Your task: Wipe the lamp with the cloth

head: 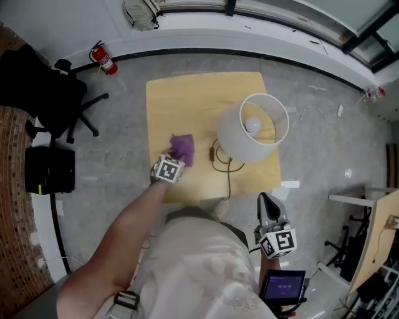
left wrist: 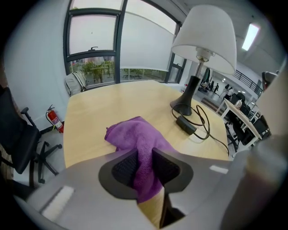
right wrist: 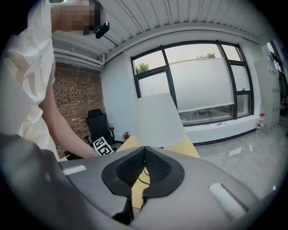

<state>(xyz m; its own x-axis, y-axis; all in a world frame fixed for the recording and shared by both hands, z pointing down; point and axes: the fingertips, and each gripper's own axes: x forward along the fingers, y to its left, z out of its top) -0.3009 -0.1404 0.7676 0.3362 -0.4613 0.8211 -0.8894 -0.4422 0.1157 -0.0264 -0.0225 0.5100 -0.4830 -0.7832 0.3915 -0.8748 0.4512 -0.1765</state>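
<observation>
- Purple terry cloth (left wrist: 133, 137) on the pale wooden table (head: 187, 99), clamped in the left gripper (left wrist: 144, 157).
- White-shaded lamp (head: 252, 128) stands nearby.
- Right gripper (right wrist: 144, 156): jaws together, empty.

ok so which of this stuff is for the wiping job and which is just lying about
For the job: lamp, cloth, left gripper shut on the cloth, table under them.
Just about: fire extinguisher, chair, backpack; right gripper, shut and empty, off the table.

Grey floor (head: 324, 156), brick wall (head: 14, 237) on one side, big dark-framed windows (left wrist: 92, 49). Black office chair (head: 56, 99) sits near a red fire extinguisher (head: 103, 60).
</observation>
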